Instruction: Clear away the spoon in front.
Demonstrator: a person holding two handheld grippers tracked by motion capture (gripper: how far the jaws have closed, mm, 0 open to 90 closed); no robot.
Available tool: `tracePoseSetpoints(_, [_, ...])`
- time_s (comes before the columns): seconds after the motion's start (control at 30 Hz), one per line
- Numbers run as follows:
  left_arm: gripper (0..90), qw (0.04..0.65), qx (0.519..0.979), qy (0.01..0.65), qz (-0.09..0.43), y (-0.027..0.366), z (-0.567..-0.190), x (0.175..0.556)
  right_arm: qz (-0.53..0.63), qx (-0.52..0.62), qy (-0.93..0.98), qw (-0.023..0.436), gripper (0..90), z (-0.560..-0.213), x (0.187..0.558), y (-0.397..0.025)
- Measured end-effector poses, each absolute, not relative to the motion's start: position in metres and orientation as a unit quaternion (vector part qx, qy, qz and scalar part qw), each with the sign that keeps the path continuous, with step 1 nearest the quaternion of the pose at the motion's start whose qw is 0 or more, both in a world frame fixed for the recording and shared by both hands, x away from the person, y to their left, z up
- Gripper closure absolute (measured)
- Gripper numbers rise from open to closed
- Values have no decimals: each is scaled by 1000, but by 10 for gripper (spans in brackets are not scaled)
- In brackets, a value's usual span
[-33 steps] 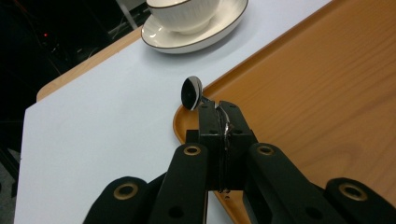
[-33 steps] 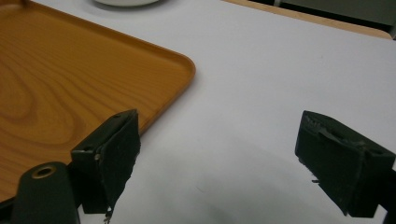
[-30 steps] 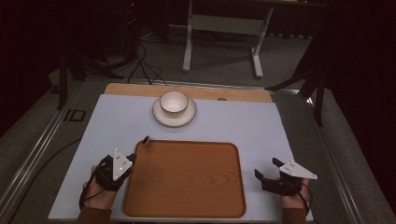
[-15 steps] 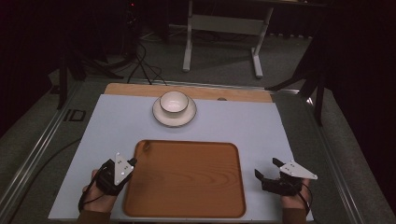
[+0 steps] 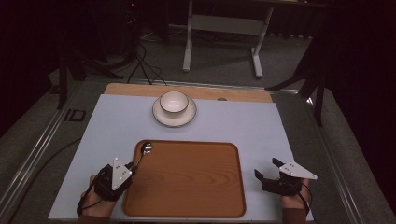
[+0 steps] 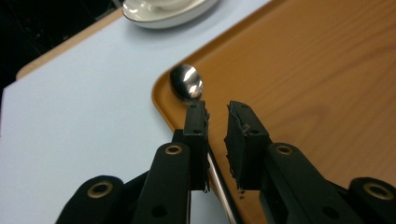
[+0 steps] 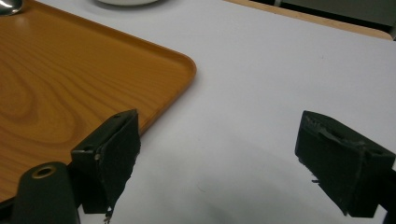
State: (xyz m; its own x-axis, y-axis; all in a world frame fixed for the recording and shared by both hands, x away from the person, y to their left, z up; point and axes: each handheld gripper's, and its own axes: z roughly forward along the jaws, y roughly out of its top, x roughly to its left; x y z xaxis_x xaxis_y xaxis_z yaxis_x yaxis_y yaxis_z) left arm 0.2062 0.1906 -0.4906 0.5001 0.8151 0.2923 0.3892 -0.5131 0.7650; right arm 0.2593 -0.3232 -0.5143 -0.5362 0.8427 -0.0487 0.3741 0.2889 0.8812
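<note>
Spoon of polished metal [image 6: 187, 86] lies with its bowl in the far-left corner of the rectangular wooden tray [image 5: 187, 186] on the pale blue counter [image 5: 243, 126], handle between the narrowly parted left hand-held gripper [image 6: 217, 122], while the right hand-held gripper [image 7: 233, 163] gapes wide beside the tray.

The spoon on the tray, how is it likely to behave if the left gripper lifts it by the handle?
The spoon looks like polished metal, so probably stiff but slippery between the pads. Its handle is thin, so it may twist or pivot, bowl end drooping. The left gripper has a narrow gap beside the handle, so the grip is uncertain.
</note>
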Motion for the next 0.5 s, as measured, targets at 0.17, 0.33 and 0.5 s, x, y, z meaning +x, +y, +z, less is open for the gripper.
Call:
tracePoseSetpoints(0.17, [745, 325, 807, 372, 323, 188, -493, 204, 441, 402, 757, 266, 139, -514, 259, -323])
tracePoseSetpoints(0.33, [703, 334, 802, 379, 320, 192, -491, 205, 440, 401, 758, 266, 139, -514, 259, -323])
tracePoseSetpoints(0.5, [600, 352, 787, 389, 324, 195, -486, 208, 441, 402, 757, 266, 139, -514, 259, -323])
